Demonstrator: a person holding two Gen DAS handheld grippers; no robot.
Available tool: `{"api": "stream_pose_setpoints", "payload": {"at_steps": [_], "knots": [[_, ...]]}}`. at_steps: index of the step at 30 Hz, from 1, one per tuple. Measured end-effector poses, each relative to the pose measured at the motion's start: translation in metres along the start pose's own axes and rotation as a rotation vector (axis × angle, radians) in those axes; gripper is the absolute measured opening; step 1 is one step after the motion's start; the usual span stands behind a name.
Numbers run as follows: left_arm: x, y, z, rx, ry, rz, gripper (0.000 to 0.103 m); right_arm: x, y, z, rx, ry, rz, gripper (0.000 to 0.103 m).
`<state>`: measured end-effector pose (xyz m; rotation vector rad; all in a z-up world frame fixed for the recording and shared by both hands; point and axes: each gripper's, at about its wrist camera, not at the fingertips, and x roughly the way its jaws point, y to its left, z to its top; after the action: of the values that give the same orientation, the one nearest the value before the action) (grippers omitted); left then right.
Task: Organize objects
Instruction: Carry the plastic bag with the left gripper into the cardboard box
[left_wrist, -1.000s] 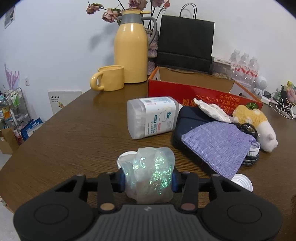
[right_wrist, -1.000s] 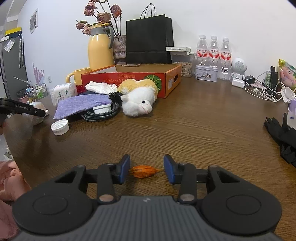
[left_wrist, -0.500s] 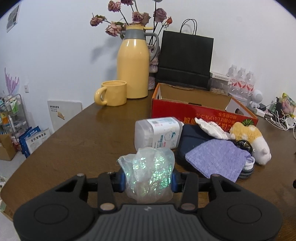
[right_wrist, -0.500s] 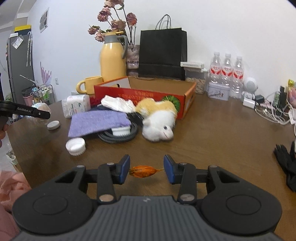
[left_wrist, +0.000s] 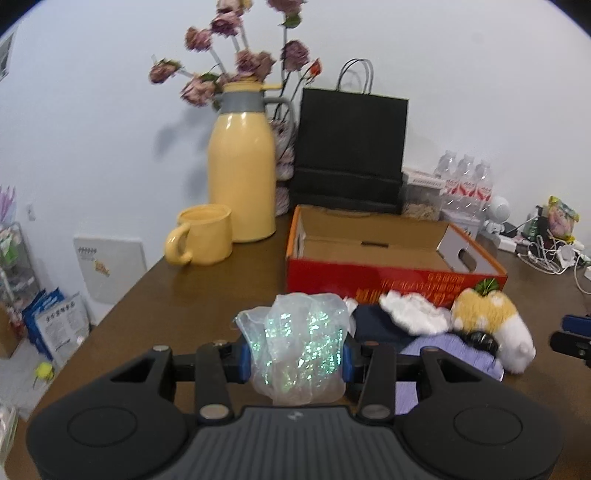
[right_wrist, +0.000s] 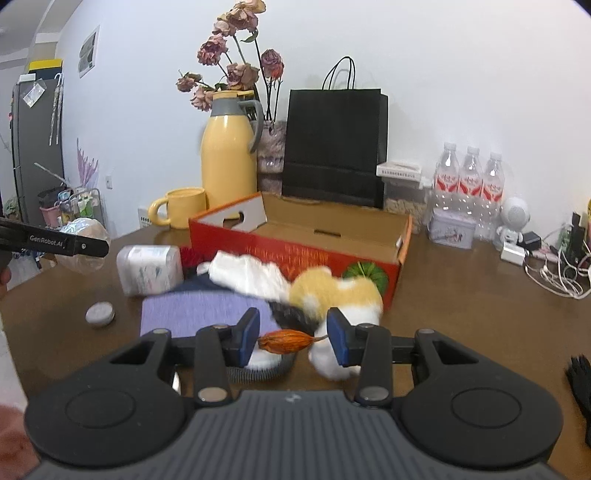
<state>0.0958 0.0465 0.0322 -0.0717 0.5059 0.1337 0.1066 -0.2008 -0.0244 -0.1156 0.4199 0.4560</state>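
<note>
Left gripper (left_wrist: 295, 360): jaws clamped on a crumpled iridescent plastic bag (left_wrist: 297, 349), pads pressing its two sides, the bag bulging above and below them. It is carried clear of the wooden table (left_wrist: 207, 291). In the right wrist view this gripper shows at the far left edge, well apart from the box.

Centre: open red cardboard box (left_wrist: 373, 254), inside bare as far as visible. In front of it, a loose pile: white wipes canister (right_wrist: 149, 271) on its side, purple cloth pouch (right_wrist: 199, 314), white crumpled cloth (right_wrist: 251, 275), yellow-and-white plush toy (right_wrist: 332, 295). A small white cap (right_wrist: 99, 314) lies alone near the table edge.

Right gripper (right_wrist: 291, 341): jaws part-closed with a small orange dried pod (right_wrist: 286, 341) spanning between the pads, its stem tip toward the right pad. Pod is off the table, above the pile.

Judgement: both items are in transit, likely bound for the box. To do this well:
- carry each load over the near box wall before lowering; the plush and cloth sit tight against it.
- release the bag low, since it is light and may spring or drift.
- the pod is held end to end, a thin hold; avoid rolling the wrist.
- keep the two grippers separated over the box, one drop at a time.
</note>
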Motion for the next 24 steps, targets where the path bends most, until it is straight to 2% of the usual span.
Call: {"api": "stream_pose_setpoints", "payload": {"at_steps": [11, 24], "knots": [[0.055, -0.028, 0.059, 0.051, -0.042, -0.080, 0.041, 0.062, 0.000, 0.051, 0.024, -0.019, -0.030, 0.041], [0.141, -0.061, 0.098, 0.056, -0.012, -0.106, 0.041, 0.149, -0.018, 0.087, 0.062, -0.005, -0.055, 0.041]]}}
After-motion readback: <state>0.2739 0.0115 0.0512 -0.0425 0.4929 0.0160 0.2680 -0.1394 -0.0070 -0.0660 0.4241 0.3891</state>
